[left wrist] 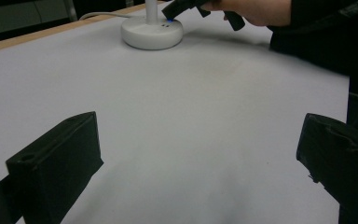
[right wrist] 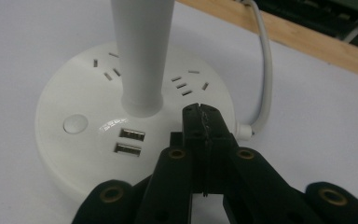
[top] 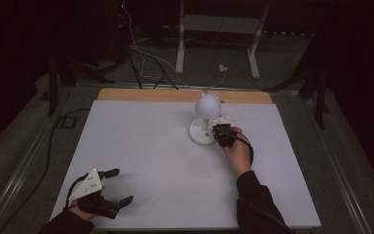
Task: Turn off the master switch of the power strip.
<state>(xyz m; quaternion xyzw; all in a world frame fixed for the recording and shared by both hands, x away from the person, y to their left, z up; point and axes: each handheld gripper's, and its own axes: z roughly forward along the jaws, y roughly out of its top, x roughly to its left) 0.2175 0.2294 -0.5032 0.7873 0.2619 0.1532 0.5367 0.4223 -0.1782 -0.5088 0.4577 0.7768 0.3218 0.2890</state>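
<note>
Here the right gripper's (right wrist: pixel 200 114) closed fingers (right wrist: pixel 193 123) press the lamp base (right wrist: pixel 74 154).

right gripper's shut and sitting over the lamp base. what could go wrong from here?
1. The right gripper, jaws shut, sits over the round white lamp base beside the two USB ports; the round button is further left, so a press could land on the wrong spot.
2. The slim white stem carries a white globe head; a sideways nudge might tip it.
3. The white cable leaves the base near the jaws and could snag.
</note>
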